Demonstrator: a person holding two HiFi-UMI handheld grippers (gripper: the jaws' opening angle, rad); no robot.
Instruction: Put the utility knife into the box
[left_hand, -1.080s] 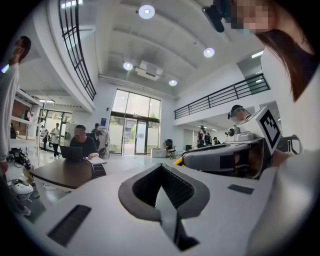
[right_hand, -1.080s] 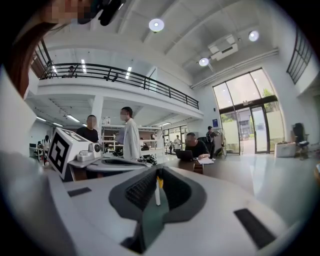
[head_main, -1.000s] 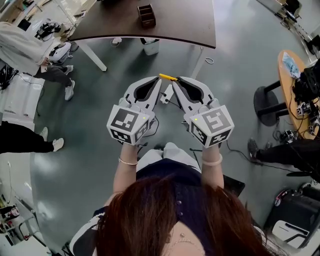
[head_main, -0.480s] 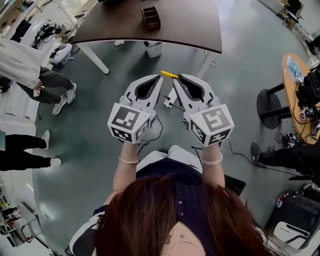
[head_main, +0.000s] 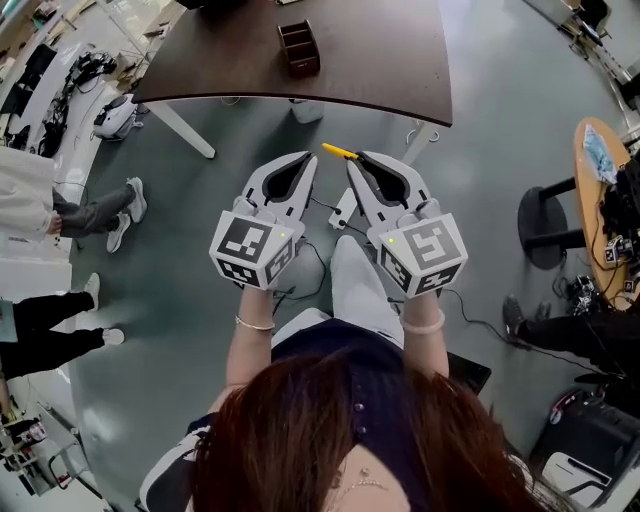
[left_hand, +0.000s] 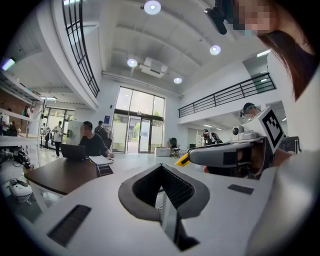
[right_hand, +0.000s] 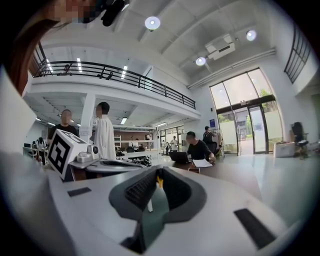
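The yellow utility knife (head_main: 340, 152) sticks out leftward from the tip of my right gripper (head_main: 352, 162), which is shut on it. In the right gripper view its yellow end (right_hand: 159, 182) shows between the closed jaws. My left gripper (head_main: 308, 160) is shut with nothing in it, close beside the right one; both are held over the floor, short of the table. The small dark brown box (head_main: 298, 48) with compartments stands on the dark table (head_main: 390, 60) ahead. The left gripper view shows the right gripper (left_hand: 235, 155) with the knife's tip (left_hand: 183, 160).
A white bin (head_main: 305, 108) stands under the table's near edge. A white power strip and cables (head_main: 340, 210) lie on the floor below the grippers. A black stool (head_main: 545, 225) and a round wooden table (head_main: 590, 170) are at the right. People stand at the left (head_main: 60, 200).
The table and box have drawn nearer in the head view. Both grippers keep their pose, the knife still held in the right one. The people at left have shifted.
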